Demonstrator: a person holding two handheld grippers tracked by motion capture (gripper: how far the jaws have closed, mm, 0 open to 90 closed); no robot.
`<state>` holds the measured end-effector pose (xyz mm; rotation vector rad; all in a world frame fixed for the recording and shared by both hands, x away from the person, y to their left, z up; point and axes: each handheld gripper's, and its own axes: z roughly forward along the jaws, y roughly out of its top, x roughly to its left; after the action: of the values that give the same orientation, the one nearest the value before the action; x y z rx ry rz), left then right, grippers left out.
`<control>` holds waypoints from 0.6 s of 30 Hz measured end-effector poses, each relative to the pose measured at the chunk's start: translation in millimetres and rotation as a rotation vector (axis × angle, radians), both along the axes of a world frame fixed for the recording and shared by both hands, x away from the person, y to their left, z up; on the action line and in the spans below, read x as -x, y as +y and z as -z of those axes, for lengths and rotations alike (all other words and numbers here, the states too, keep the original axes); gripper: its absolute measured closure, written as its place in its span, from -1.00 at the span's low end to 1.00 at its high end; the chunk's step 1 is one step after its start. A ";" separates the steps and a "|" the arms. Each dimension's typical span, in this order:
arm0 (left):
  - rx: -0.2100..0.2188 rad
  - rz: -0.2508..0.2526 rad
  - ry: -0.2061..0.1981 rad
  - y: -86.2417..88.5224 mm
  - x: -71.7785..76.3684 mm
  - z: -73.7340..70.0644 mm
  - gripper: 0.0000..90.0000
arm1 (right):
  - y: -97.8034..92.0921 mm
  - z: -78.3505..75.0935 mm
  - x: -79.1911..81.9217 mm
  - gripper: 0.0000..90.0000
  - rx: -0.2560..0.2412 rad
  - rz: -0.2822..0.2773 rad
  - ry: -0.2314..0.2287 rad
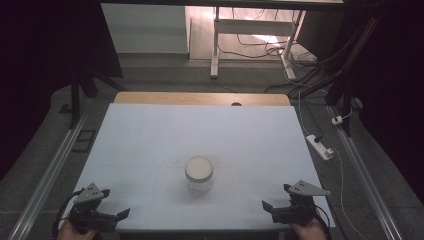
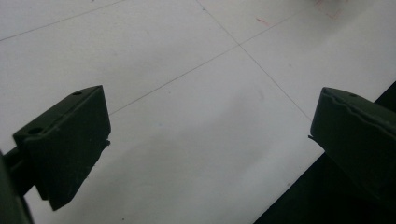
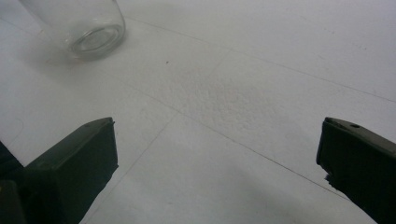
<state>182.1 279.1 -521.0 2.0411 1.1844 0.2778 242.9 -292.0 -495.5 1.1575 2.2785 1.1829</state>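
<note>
Where the glass jar [image 1: 199, 175] stands upright on the white table [image 1: 150, 145], with its cream lid [image 1: 199, 167] on, it lies near the middle of the front half, between the two grippers and well apart from both. No label or writing can be read on it. Left gripper [image 1: 107, 216]: at the front-left corner, jaws spread wide, holding nothing. Right gripper [image 1: 276, 210]: at the front-right corner, jaws spread wide, holding nothing; its own view has the jar base at upper left
</note>
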 end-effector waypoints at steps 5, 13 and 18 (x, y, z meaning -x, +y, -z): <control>0.009 -0.002 -0.005 1.6 -0.3 -0.4 -1.00 | 1.9 0.4 -0.4 -1.00 0.010 -0.020 0.006; -0.001 0.005 0.002 -0.2 -1.5 0.2 -1.00 | 2.4 0.7 -1.1 -1.00 0.016 -0.035 0.015; 0.000 0.004 0.002 -0.5 -1.9 0.2 -1.00 | 2.9 0.9 -1.3 -1.00 0.019 -0.041 0.019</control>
<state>184.0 278.6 -521.3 2.0438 1.1813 0.2743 244.2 -289.1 -496.5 1.1249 2.3335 1.1678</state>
